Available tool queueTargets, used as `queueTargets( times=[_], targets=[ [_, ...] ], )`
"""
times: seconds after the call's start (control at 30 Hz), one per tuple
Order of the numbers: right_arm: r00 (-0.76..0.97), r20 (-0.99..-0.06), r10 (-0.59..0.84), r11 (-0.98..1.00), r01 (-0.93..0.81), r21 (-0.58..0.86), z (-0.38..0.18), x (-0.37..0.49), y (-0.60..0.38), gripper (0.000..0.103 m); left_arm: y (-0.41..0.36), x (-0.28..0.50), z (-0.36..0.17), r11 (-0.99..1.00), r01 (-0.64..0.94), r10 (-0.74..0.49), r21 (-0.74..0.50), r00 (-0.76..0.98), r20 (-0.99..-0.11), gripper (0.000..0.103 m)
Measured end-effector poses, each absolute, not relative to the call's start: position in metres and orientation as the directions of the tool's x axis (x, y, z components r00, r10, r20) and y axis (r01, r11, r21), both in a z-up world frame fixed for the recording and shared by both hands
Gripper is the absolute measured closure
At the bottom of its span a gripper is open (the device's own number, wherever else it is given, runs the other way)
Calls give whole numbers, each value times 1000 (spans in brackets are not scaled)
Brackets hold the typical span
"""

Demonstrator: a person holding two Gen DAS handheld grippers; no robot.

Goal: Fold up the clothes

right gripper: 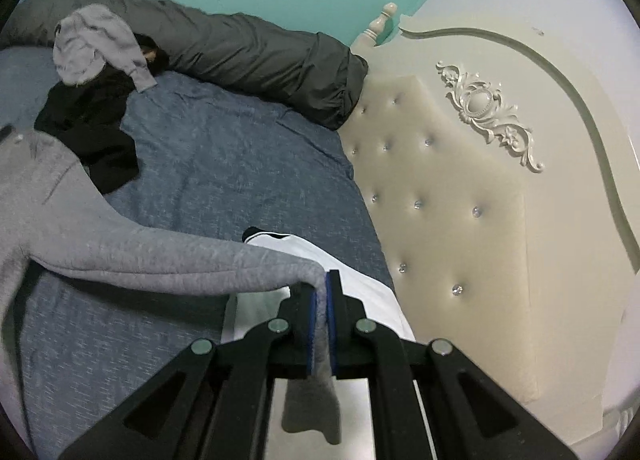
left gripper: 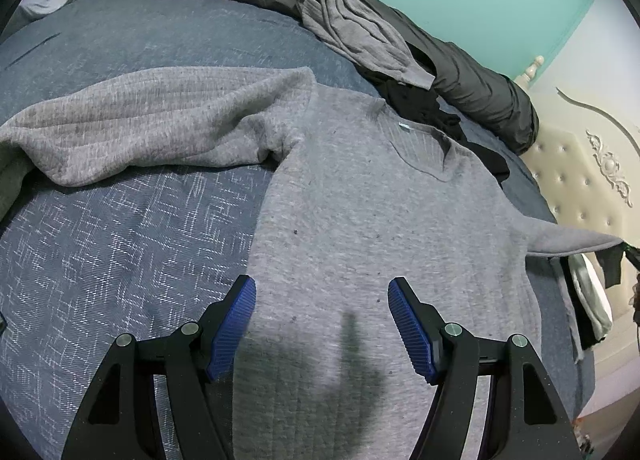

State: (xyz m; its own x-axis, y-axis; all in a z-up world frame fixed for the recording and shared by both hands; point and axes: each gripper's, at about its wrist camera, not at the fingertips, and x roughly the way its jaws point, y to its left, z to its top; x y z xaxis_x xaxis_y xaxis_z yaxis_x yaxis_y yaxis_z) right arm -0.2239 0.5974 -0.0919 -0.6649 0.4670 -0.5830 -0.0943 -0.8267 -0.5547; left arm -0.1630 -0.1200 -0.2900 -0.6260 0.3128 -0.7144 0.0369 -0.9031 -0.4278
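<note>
Bedspread (left gripper: 100, 244), blue with a pale woven pattern, fills the left of the left wrist view. Grey sweater (left gripper: 360, 220) lies flat on it, chest up, neckline toward the far side; its left-hand sleeve (left gripper: 140, 128) is bunched and folded across the cover. Left gripper (left gripper: 322, 292) hovers over the sweater's lower body, blue pads spread wide, nothing between them, its shadow falling on the cloth. Farther back lie a crumpled grey garment (left gripper: 360, 40), a black garment (left gripper: 420, 108) and a dark rolled quilt (left gripper: 460, 72). On the right, the sweater's other sleeve (right gripper: 160, 256) is stretched out and lifted off the bed. Right gripper (right gripper: 322, 292) is pressed together on that sleeve's cuff, the end hanging below the pads. White cloth (right gripper: 360, 280) lies beneath it, just beside the cream tufted headboard (right gripper: 440, 200).
</note>
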Motion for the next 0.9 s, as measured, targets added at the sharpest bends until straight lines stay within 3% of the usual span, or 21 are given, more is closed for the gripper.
queueTargets(
  times=[0.3,0.6,0.77,0.9],
  targets=[
    [-552,-763,335,-873,122,-471,-192,-206,572,99,-115,-165,-292,-905,27,319,-425,-617,-719,30],
    [-433,-883,182,-943,179,-282,-246,-198,554,96,-114,-164,-290,-901,23,327,-433,-620,-713,30],
    [-558,-828,62,-992,53,-110,-210,-175,575,80,-115,-163,-289,-898,21,332,-439,-623,-708,30],
    [-620,-778,100,-995,-72,-70,-201,-150,585,63,-114,-163,-288,-897,16,336,-441,-623,-706,30]
  ],
)
